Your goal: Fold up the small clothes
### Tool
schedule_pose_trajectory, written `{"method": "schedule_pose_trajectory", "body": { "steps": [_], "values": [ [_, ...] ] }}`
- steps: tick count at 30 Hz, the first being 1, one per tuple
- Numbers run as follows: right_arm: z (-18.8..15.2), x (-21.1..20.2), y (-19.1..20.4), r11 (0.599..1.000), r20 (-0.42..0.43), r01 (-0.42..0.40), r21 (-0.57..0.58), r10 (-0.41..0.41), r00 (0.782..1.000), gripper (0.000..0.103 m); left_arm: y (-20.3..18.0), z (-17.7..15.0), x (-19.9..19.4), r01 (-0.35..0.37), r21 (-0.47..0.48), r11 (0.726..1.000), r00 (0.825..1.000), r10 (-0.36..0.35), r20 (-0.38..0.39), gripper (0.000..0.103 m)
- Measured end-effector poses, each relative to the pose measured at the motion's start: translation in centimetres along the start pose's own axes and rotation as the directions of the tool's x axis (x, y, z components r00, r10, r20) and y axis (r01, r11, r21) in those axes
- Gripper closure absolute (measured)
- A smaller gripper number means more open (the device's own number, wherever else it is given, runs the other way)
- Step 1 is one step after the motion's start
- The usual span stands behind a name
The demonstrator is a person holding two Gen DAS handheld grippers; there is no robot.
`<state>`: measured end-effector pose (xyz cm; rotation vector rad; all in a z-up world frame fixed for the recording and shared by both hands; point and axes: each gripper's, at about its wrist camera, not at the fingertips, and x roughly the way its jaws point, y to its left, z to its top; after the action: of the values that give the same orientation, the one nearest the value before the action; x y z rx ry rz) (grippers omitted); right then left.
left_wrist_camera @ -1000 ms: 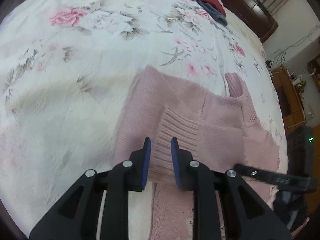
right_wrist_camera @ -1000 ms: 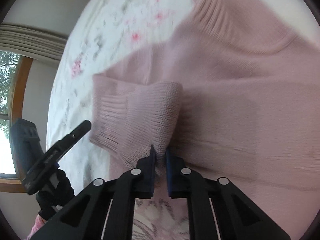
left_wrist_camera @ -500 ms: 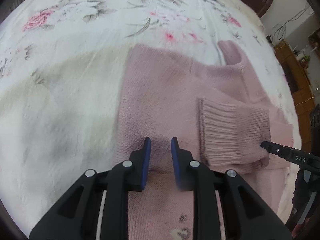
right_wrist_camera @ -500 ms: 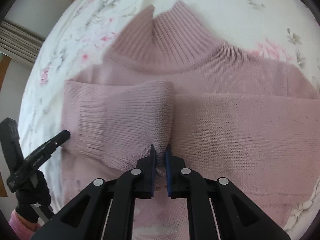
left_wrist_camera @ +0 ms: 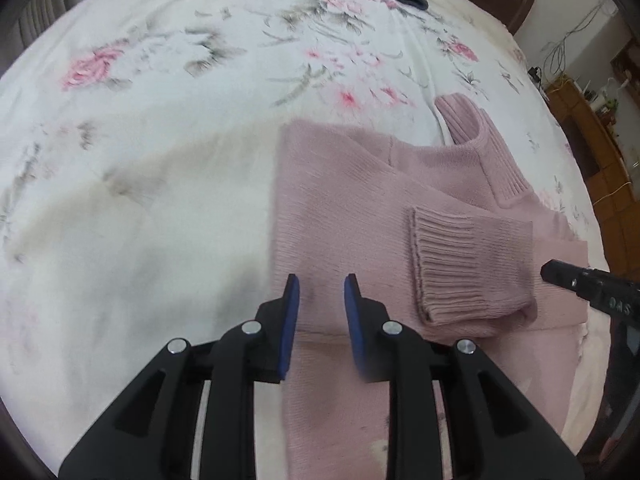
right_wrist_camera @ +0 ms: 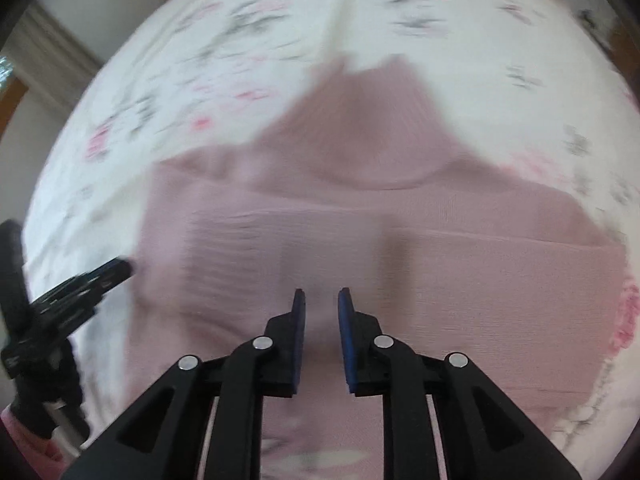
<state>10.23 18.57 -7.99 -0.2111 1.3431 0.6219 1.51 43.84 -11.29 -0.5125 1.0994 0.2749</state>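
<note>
Since half a second ago, the right gripper (right_wrist_camera: 321, 300) has released the folded sleeve cuff (left_wrist_camera: 472, 268) and now stands parted and empty above the pink sweater (left_wrist_camera: 352, 200). Left gripper (left_wrist_camera: 322, 286) points forward over the sweater's near edge, jaws apart, holding nothing. Sweater lies flat on the floral bedspread (left_wrist_camera: 160, 120), cuff across its chest.
</note>
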Motion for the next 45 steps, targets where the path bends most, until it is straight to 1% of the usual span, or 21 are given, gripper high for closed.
{"method": "schedule_pose_trajectory", "body": {
  "steps": [2, 5, 8, 9, 11, 13, 15, 16, 17, 18, 19, 21, 25, 27, 28, 32, 34, 37, 40, 43, 45],
  "values": [
    [0.3, 1.2, 2.5, 0.999, -0.029, -0.048, -0.026, 0.047, 0.998, 0.085, 0.7, 0.1, -0.6, 0.003, -0.02, 1.0, 1.0, -0.003, 0.009, 0.08],
    [0.5, 3.1, 5.6, 0.997, -0.061, -0.066, -0.045, 0.063, 0.996, 0.082, 1.8, 0.4, -1.3, -0.004, -0.051, 0.999, 1.0, 0.005, 0.026, 0.077],
    [0.2, 4.4, 7.8, 0.996, -0.089, -0.086, -0.032, 0.083, 0.993, 0.074, 2.7, 0.5, -1.9, -0.001, -0.077, 0.997, 0.999, 0.003, 0.035, 0.076],
    [0.3, 4.9, 8.5, 0.997, -0.094, -0.074, -0.034, 0.07, 0.993, 0.072, 2.9, 0.4, -2.0, -0.002, -0.079, 0.997, 0.999, 0.005, 0.036, 0.076],
    [0.2, 6.2, 9.4, 0.999, -0.102, -0.004, -0.049, -0.001, 0.995, 0.071, 3.3, 0.2, -2.1, 0.0, -0.087, 0.996, 0.999, 0.003, 0.034, 0.075],
    [0.3, 7.0, 9.9, 0.998, -0.104, 0.024, -0.066, -0.031, 0.994, 0.069, 3.6, 0.1, -2.0, 0.007, -0.096, 0.995, 1.0, -0.004, 0.028, 0.075],
    [0.3, 7.6, 10.0, 0.996, -0.103, 0.052, -0.077, -0.06, 0.993, 0.072, 3.7, -0.1, -2.0, 0.014, -0.105, 0.994, 1.0, -0.011, 0.027, 0.075],
    [0.3, 7.8, 10.0, 0.995, -0.104, 0.059, -0.078, -0.067, 0.992, 0.078, 3.7, -0.2, -2.0, 0.017, -0.107, 0.994, 1.0, -0.014, 0.026, 0.075],
    [0.4, 7.9, 9.9, 0.995, -0.104, 0.065, -0.081, -0.073, 0.992, 0.078, 3.6, -0.2, -2.0, 0.02, -0.109, 0.994, 1.0, -0.017, 0.025, 0.075],
    [0.6, 8.2, 10.2, 0.995, -0.105, 0.058, -0.078, -0.066, 0.992, 0.081, 3.4, -0.2, -2.0, 0.022, -0.108, 0.994, 0.999, -0.019, 0.025, 0.075],
    [0.5, 8.1, 9.9, 0.996, -0.104, 0.05, -0.072, -0.058, 0.993, 0.087, 3.3, -0.2, -2.0, 0.024, -0.106, 0.994, 0.999, -0.021, 0.026, 0.075],
    [0.4, 7.2, 9.2, 0.997, -0.097, 0.038, -0.063, -0.044, 0.994, 0.09, 2.6, -0.2, -2.0, 0.027, -0.094, 0.995, 0.999, -0.025, 0.027, 0.075],
    [0.0, 3.4, 7.1, 1.0, -0.025, -0.013, -0.018, 0.013, 1.0, 0.091, 0.6, -0.1, -1.7, 0.041, -0.055, 0.998, 0.999, -0.04, 0.029, 0.074],
    [-0.3, 0.6, 4.7, 0.998, 0.019, -0.057, 0.027, 0.056, 0.998, 0.091, -0.9, 0.0, -1.3, 0.05, -0.029, 0.998, 0.998, -0.049, 0.025, 0.074],
    [-0.2, -0.1, 4.1, 0.997, 0.032, -0.059, 0.039, 0.058, 0.998, 0.091, -1.5, 0.0, -1.1, 0.053, -0.019, 0.998, 0.998, -0.053, 0.022, 0.074],
    [-0.6, -4.7, -1.7, 0.988, 0.1, -0.087, 0.128, 0.075, 0.992, 0.092, -4.3, -0.1, 0.1, 0.063, 0.022, 0.998, 0.998, -0.063, 0.005, 0.073],
    [-1.0, -6.3, -4.3, 0.983, 0.123, -0.086, 0.165, 0.066, 0.99, 0.092, -5.7, -0.1, 0.8, 0.065, 0.043, 0.997, 0.998, -0.065, -0.004, 0.073],
    [-1.8, -8.3, -8.6, 0.971, 0.132, -0.081, 0.225, 0.052, 0.99, 0.092, -7.1, -0.1, 1.6, 0.062, 0.06, 0.996, 0.998, -0.061, -0.016, 0.073],
    [-2.4, -9.1, -13.0, 0.961, 0.125, -0.041, 0.272, 0.007, 0.992, 0.092, -8.1, -0.1, 2.5, 0.043, 0.076, 0.996, 0.999, -0.041, -0.025, 0.073],
    [-3.5, -8.4, -16.3, 0.941, 0.098, -0.04, 0.337, 0.007, 0.995, 0.092, -8.8, -0.2, 3.5, 0.01, 0.091, 0.996, 0.999, -0.006, -0.037, 0.073],
    [-4.5, -7.2, -18.9, 0.914, 0.065, -0.042, 0.403, 0.018, 0.998, 0.092, -8.9, -0.3, 4.3, -0.016, 0.096, 0.995, 0.999, 0.02, -0.048, 0.073]
  ]
}}
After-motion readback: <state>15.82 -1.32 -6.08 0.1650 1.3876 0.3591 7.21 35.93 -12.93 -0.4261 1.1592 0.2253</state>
